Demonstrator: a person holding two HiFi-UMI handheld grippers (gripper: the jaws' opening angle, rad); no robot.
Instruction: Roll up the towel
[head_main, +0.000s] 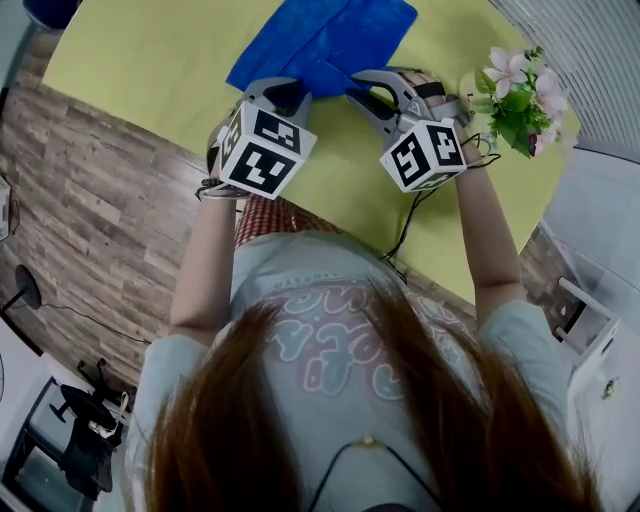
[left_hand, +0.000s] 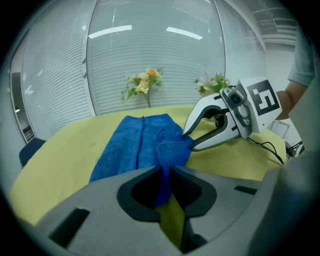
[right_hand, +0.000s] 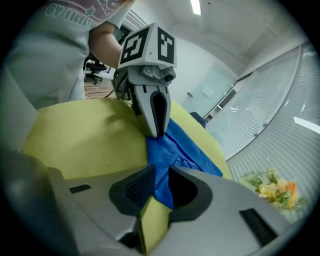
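A blue towel (head_main: 320, 40) lies on the yellow-green table (head_main: 140, 70), stretching away from me. My left gripper (head_main: 288, 92) is at the towel's near edge, shut on it; in the left gripper view the cloth (left_hand: 135, 145) is pinched between the narrow jaw tips of that gripper (left_hand: 165, 172). My right gripper (head_main: 356, 86) stands at the same edge, just to the right. In the right gripper view the towel's hem (right_hand: 185, 150) runs up between the jaws of the right gripper (right_hand: 160, 172), which stand a little apart. The edge between the two grippers is raised off the table.
A bunch of artificial flowers (head_main: 520, 95) stands at the table's right side, close to my right wrist. A second bunch (left_hand: 145, 85) stands beyond the towel's far end. A cable (head_main: 410, 225) trails from the right gripper across the table's near edge.
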